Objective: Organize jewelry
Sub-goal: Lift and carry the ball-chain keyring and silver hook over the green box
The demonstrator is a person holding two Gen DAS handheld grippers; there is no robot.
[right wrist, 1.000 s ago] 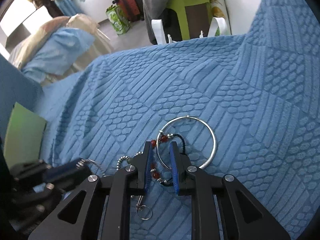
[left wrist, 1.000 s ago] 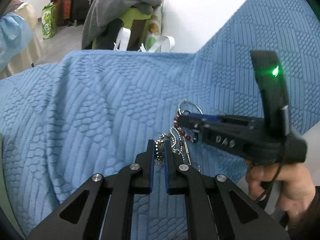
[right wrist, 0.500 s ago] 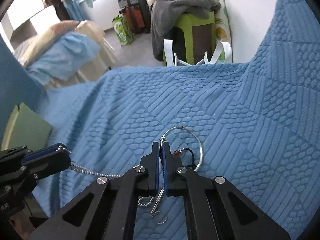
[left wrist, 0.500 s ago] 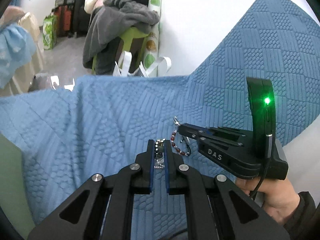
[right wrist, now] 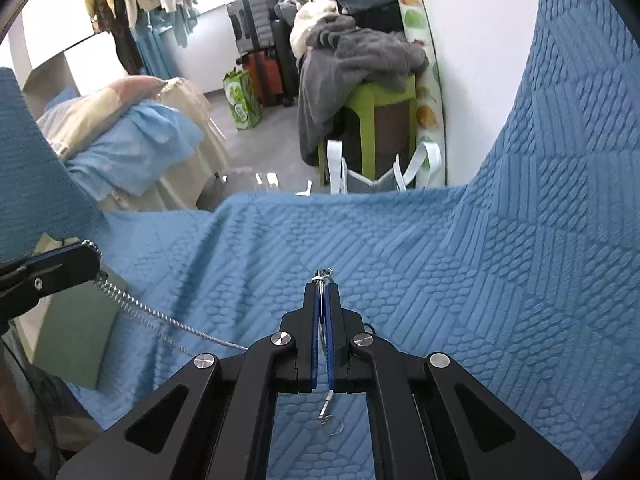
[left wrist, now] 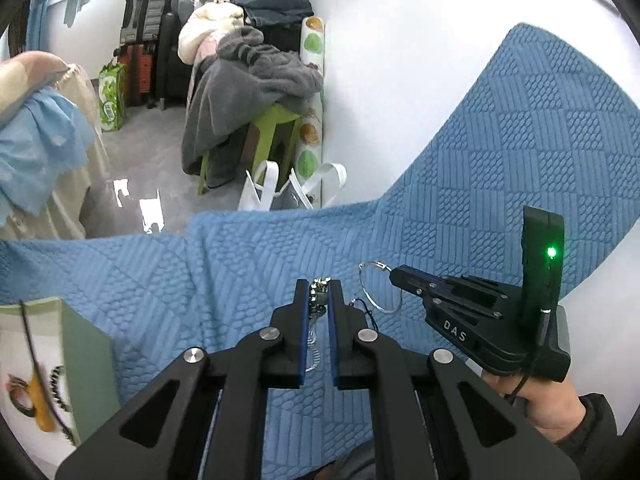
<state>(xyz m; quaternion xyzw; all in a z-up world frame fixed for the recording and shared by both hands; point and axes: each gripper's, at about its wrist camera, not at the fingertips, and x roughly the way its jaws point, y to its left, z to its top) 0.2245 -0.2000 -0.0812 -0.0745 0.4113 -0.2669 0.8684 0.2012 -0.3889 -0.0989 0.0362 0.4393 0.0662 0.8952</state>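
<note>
Jewelry hangs between our two tongs above the bedspread (left wrist: 240, 264): left tongs (left wrist: 319, 286) pinch the chain (right wrist: 160, 316), right tongs (right wrist: 322, 292) pinch the silver ring (left wrist: 378, 292).

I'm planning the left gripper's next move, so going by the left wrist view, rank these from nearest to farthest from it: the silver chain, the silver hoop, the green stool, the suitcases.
1. silver chain, between the left gripper fingers.
2. silver hoop, just right, at the right gripper tip.
3. green stool, past the blue cover's edge.
4. suitcases, far left wall.
</note>
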